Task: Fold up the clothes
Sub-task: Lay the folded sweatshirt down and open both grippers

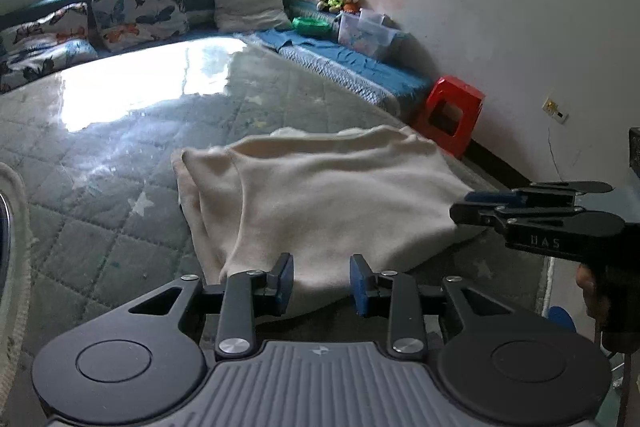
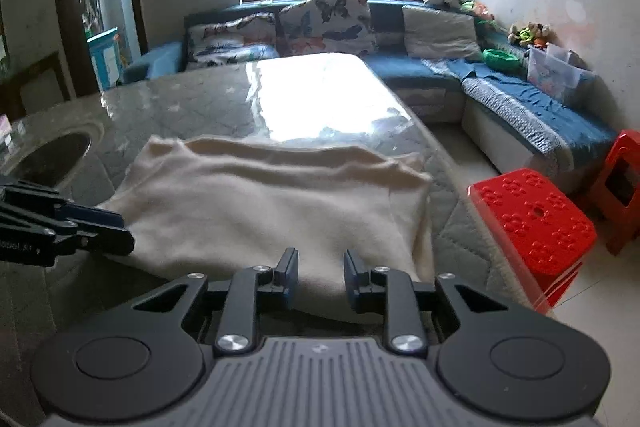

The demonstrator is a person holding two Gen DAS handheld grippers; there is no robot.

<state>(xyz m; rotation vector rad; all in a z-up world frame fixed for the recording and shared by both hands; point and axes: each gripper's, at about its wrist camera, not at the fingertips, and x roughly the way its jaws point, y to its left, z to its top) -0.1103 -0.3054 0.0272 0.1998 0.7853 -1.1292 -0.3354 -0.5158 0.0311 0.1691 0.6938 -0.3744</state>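
Cream garment [image 1: 320, 195] folded flat on quilted table [image 1: 100, 227]; left gripper [image 1: 321, 281] and right gripper [image 2: 321, 277] parted, empty, poised at near hem for next fold.

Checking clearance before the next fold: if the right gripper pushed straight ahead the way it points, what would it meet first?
Most likely the cream garment. The right gripper stands open just over its near edge, angled down toward the cloth lying on the quilted table. Nothing else shows in between, though depth is hard to judge.
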